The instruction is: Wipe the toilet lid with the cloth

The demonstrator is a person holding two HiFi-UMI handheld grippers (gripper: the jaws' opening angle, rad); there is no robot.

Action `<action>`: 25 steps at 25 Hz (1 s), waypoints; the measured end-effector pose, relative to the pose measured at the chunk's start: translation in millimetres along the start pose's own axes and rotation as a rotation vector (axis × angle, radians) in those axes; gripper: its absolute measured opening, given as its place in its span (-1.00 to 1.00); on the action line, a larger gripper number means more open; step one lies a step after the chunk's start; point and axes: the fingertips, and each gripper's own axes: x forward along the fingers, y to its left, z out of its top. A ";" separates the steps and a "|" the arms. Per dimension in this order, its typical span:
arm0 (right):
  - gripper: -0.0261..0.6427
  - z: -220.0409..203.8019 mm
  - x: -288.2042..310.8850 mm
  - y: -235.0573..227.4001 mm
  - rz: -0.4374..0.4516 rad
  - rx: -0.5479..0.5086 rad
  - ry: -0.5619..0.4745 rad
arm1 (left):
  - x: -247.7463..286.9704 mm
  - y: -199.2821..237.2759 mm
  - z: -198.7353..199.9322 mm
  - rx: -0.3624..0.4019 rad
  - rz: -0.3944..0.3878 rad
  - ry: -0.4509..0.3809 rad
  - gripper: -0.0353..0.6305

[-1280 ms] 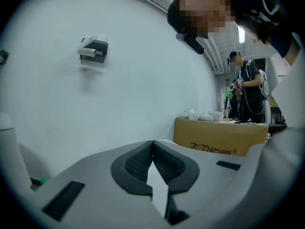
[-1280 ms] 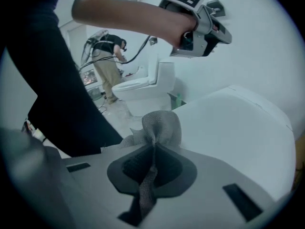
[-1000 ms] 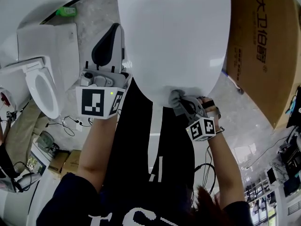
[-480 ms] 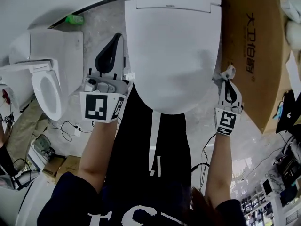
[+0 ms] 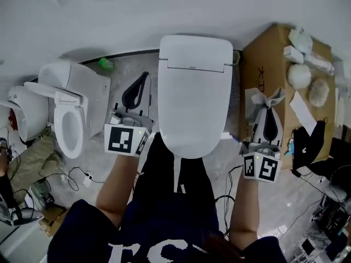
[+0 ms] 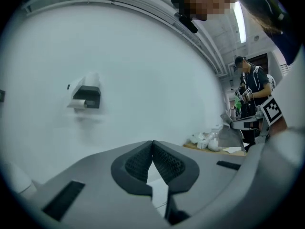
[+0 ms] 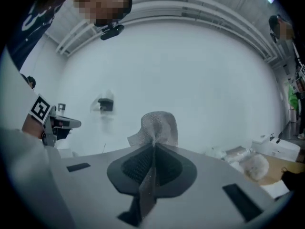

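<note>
The white toilet lid lies closed in the middle of the head view. My left gripper hangs beside the lid's left edge, off it, with jaws shut and nothing in them; the left gripper view shows its tips meeting against a white wall. My right gripper is held right of the toilet, away from the lid, shut on a grey mesh cloth. In the right gripper view the cloth bunches above the closed jaws and a strip hangs down between them.
A large cardboard box stands right of the toilet with white wads and packets on it. A second toilet with an open seat stands at the left. Cables trail on the floor. A paper holder is on the wall.
My right gripper with the cloth left the lid's front rim, swung right and now sits beside the cardboard box. The head view has drawn back, showing the whole toilet. The left gripper stays beside the lid.
</note>
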 end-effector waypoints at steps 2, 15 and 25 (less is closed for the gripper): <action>-0.82 59.5 -6.7 12.4 0.005 -0.012 -0.060 | -14.7 5.4 39.0 -0.007 0.001 -0.017 -0.83; -0.83 280.7 -46.9 30.2 0.071 -0.071 -0.364 | -57.9 -0.9 197.8 0.017 0.054 -0.148 -0.83; -0.83 310.7 -56.0 41.1 0.092 -0.088 -0.407 | -69.0 -10.6 230.6 0.020 0.044 -0.187 -0.83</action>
